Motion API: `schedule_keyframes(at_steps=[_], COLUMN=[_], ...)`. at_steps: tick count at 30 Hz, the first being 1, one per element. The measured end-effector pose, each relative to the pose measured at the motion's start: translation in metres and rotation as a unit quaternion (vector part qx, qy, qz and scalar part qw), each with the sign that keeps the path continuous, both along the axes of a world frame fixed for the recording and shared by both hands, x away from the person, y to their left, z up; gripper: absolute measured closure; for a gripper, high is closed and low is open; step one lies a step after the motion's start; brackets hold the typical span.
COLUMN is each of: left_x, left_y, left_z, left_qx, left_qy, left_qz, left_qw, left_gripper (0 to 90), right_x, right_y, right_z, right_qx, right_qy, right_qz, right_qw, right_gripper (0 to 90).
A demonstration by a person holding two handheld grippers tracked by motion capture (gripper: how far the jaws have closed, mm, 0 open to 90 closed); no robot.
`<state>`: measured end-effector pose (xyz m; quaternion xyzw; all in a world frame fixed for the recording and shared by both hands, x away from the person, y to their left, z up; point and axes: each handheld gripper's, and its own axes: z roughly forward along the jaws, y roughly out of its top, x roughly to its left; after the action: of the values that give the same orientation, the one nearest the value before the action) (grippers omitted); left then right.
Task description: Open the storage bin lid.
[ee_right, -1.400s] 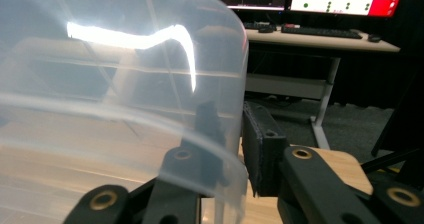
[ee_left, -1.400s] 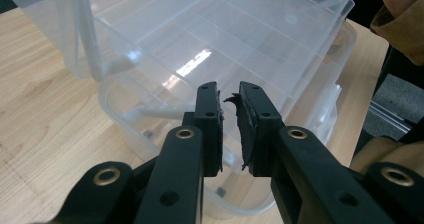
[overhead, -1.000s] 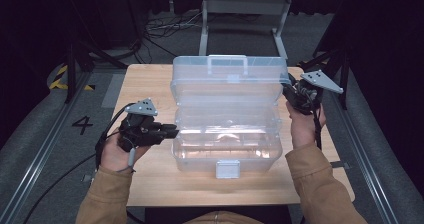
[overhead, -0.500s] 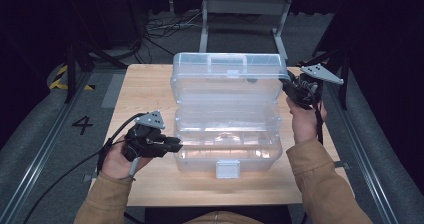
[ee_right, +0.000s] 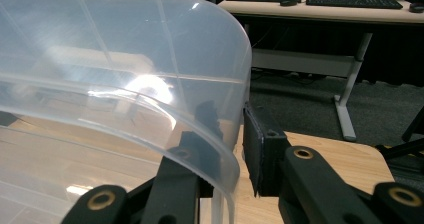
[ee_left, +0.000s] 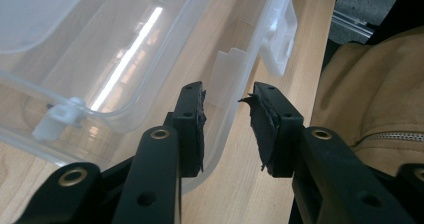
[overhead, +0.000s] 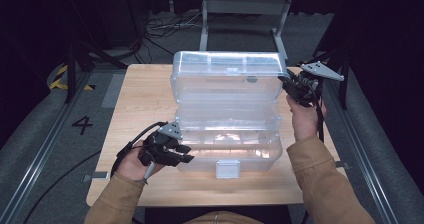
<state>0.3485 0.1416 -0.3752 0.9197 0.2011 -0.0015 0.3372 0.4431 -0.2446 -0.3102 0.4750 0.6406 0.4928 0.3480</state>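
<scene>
Standing open, clear plastic box (overhead: 227, 119) with raised lid (overhead: 225, 76).

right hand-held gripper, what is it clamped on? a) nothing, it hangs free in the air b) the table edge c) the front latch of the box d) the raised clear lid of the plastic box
d: in the right gripper view the right hand-held gripper has one jaw inside and one outside the curved wall of the raised clear lid, far from the front latch.

Overhead light floods the worktop (overhead: 145, 99) while the room around sits near black; a bright glare streak runs across the clear box (ee_left: 125, 59), and the close jaws look soft
</scene>
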Motion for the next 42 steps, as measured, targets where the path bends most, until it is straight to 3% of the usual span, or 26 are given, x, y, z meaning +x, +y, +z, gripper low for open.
schedule_keyframes(at_steps=[14,19,24,28,32,33,34,42], left_x=[0.003,0.004,0.008,0.01,0.011,0.012,0.012,0.01], left_y=[-0.019,-0.023,-0.021,-0.022,-0.021,-0.022,-0.023,-0.023], left_z=[-0.023,-0.026,-0.028,-0.029,-0.035,-0.038,-0.037,-0.038], left_qx=[0.059,0.079,0.068,0.074,0.064,0.073,0.077,0.08], left_qy=[0.023,0.033,0.059,0.064,0.072,0.075,0.068,0.063], left_qz=[-0.014,0.003,0.009,0.01,0.012,0.013,0.008,0.011], left_qw=[0.9979,0.9963,0.9959,0.9951,0.9953,0.9944,0.9947,0.9948], left_gripper=[66.3,73.4,73.9,73.6,73.3,73.2,73.6,73.9], right_x=[0.005,0.006,0.006,0.006,0.007,0.008,0.008,0.014], right_y=[0.002,0.002,0.004,0.005,0.006,0.007,0.008,0.006], right_z=[0.0,0.0,0.0,0.0,0.0,0.0,0.0,-0.003], right_qx=[0.003,0.009,0.014,0.015,0.01,0.008,0.006,0.007], right_qy=[-0.004,-0.005,-0.01,-0.012,-0.016,-0.016,-0.016,-0.013], right_qz=[-0.008,-0.009,-0.014,-0.019,-0.026,-0.029,-0.032,-0.03], right_qw=[1.0,0.9999,0.9998,0.9996,0.9995,0.9994,0.9994,0.9994], right_gripper=[76.5,76.4,75.8,75.9,77.3,77.7,78.4,79.7])
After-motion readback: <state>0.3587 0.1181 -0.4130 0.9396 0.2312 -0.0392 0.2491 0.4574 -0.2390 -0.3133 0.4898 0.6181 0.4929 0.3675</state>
